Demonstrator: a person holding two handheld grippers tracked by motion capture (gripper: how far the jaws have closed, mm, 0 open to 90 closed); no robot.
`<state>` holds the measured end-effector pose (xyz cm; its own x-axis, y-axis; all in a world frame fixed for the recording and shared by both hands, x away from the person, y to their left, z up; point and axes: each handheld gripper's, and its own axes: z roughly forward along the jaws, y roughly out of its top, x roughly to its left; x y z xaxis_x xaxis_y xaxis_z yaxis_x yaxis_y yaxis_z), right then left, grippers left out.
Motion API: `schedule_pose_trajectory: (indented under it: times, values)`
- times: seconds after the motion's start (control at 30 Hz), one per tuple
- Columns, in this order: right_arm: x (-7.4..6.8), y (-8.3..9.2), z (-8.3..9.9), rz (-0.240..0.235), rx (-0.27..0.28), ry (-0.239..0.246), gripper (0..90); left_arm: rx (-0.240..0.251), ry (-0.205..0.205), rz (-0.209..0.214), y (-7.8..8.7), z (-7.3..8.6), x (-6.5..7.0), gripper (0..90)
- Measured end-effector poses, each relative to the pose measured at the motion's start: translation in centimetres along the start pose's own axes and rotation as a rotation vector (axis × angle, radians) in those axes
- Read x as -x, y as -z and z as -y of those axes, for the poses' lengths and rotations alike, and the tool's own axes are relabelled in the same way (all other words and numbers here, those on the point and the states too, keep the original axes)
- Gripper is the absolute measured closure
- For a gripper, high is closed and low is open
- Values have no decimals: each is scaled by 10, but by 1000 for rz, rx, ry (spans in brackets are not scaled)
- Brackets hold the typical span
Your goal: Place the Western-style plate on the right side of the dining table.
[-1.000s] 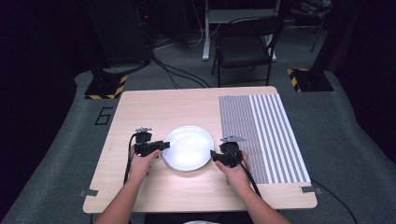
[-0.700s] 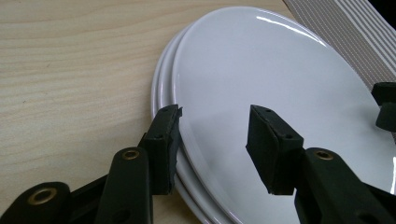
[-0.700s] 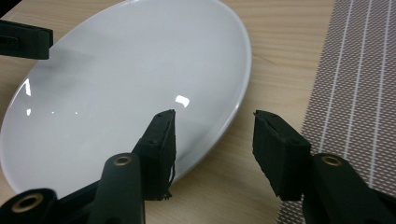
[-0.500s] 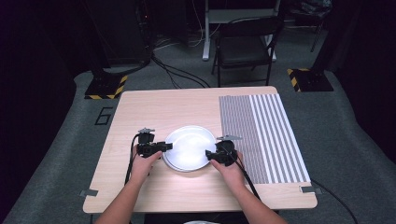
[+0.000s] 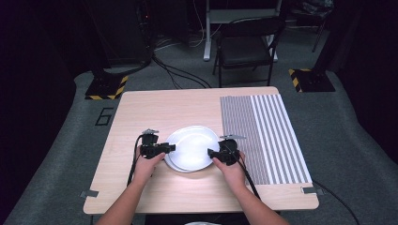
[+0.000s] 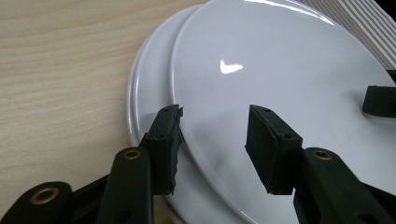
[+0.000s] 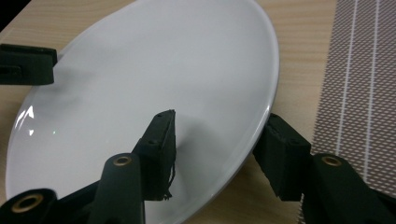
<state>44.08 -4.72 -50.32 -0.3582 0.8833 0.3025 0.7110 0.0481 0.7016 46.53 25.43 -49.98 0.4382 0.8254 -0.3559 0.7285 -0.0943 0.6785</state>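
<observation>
With both tongs, left (image 5: 170, 148) and right (image 5: 212, 152), clamped on the top plate (image 5: 192, 145), lift evenly off the lower plate (image 6: 140, 93).

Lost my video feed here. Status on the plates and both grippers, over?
Both grippers clamped on top plate rim: left gripper, right gripper. Plate tilted, offset over second plate. Striped placemat beside it; nothing obstructing.
</observation>
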Motion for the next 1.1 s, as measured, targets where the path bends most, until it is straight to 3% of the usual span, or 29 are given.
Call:
schedule_pose_trajectory:
  times: [0.67, 1.1]
  values:
    - [22, 24, -7, 50, -2, 8, 485, -3, -41, 33, -21, 1, 26, 549]
    - [26, 30, -6, 52, 3, 15, 494, 2, -86, 37, -25, 2, 31, 542]
